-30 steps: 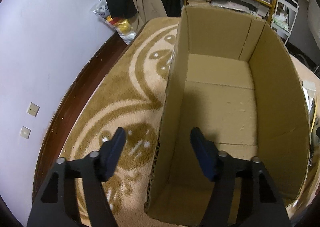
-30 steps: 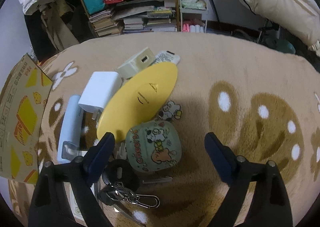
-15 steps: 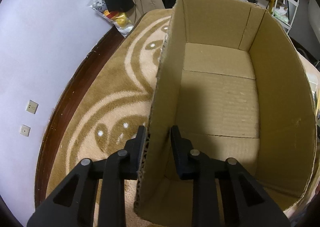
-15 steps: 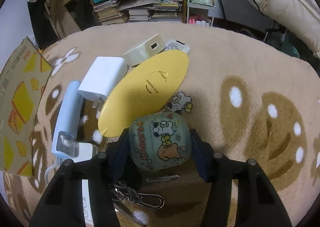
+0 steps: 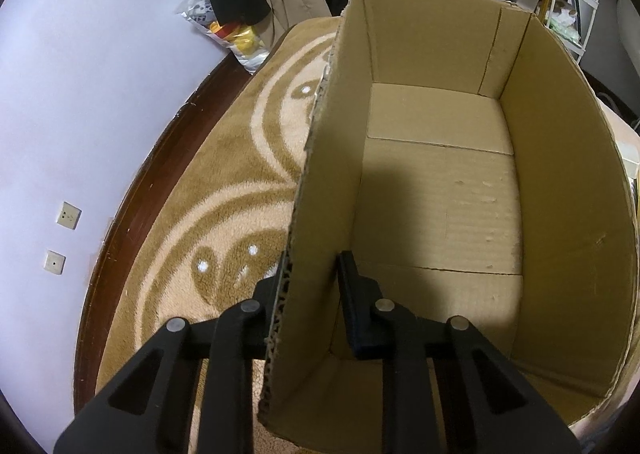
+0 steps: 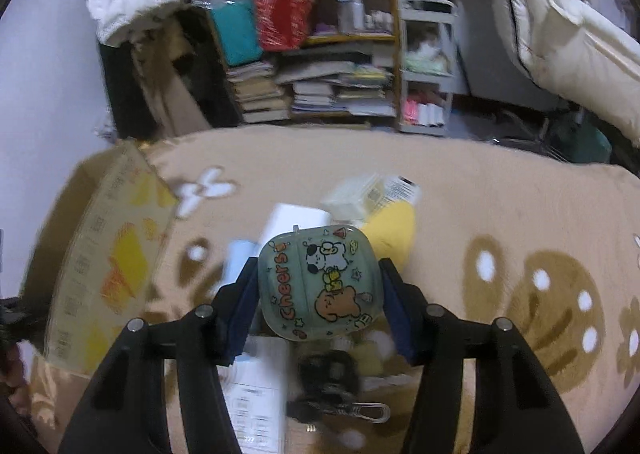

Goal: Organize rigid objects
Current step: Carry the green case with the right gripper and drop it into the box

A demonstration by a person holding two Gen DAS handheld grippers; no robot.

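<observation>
An open cardboard box (image 5: 568,182) stands on the carpet, empty inside. My left gripper (image 5: 310,302) is shut on the box's left wall, one finger outside and one inside. In the right wrist view my right gripper (image 6: 318,290) is shut on a green cartoon-printed case (image 6: 320,286) and holds it above the pile. Under it lie a yellow oval plate (image 6: 390,234), a white charger block (image 6: 296,218), a pale blue tube (image 6: 236,258), a cream adapter (image 6: 348,196) and black keys with a carabiner (image 6: 336,386). The same box (image 6: 104,250) shows at the left.
A white wall with sockets (image 5: 68,216) and a dark skirting board (image 5: 132,190) border the carpet on the left. Shelves of books and bags (image 6: 312,66) and a white trolley (image 6: 426,70) stand beyond the carpet. Bedding (image 6: 568,38) hangs at the right.
The left gripper closed on the box's left wall and stays there. The right gripper closed on the green case and has lifted it off the carpet.
</observation>
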